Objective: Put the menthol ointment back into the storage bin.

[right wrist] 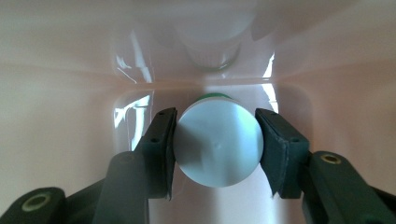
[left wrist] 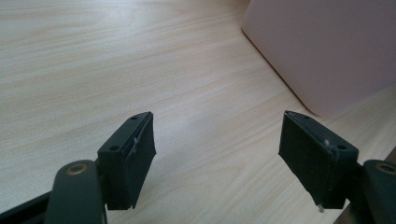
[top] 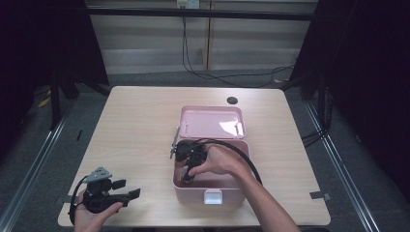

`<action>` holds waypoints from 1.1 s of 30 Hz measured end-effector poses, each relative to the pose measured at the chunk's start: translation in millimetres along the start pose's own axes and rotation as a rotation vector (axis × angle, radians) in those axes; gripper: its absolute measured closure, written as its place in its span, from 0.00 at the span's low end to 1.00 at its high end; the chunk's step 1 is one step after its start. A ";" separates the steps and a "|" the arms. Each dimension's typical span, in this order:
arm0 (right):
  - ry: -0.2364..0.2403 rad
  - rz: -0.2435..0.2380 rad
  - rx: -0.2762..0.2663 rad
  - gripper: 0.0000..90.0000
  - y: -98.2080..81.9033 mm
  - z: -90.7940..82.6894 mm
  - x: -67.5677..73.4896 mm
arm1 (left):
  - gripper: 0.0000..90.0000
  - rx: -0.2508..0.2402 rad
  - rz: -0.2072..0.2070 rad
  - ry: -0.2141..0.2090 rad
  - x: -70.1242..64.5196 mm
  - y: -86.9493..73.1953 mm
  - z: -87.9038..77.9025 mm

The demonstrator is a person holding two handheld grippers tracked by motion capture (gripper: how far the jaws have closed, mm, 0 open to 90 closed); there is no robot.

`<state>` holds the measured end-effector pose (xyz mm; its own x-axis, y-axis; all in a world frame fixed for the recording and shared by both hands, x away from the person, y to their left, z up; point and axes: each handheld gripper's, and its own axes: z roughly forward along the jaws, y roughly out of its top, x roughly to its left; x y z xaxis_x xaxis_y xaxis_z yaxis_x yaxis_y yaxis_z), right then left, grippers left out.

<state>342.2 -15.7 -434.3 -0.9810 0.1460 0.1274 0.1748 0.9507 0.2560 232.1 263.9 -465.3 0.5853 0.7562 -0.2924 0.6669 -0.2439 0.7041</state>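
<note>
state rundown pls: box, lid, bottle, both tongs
pink box: open, on the table
lid: swung back
white-capped bottle: inside the box, clamped at the cap
right tongs: shut on the bottle
left tongs: open, empty, low over the table

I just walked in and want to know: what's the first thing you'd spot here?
The pink box in the middle of the wooden table, lid open. The right tongs reach down inside it, shut on a round white-capped bottle. The left tongs rest open near the table's front left corner.
</note>
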 end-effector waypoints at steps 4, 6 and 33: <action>0.002 0.002 -0.003 0.57 0.6 0.7 0.3 | 0.30 0.002 0.005 0.001 0.1 0.4 -0.2; 0.001 0.001 -0.005 0.57 0.9 1.0 0.4 | 0.30 0.003 0.008 0.000 0.2 0.4 -0.1; -0.002 0.043 -0.080 0.35 -6.9 -25.1 3.7 | 0.30 0.003 0.005 0.002 0.1 0.3 -0.2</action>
<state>339.5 -28.6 -411.5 -0.9727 0.1869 0.1379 0.2228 0.9187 0.3263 232.2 264.0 -465.0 0.5875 0.7564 -0.2876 0.6655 -0.2495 0.7034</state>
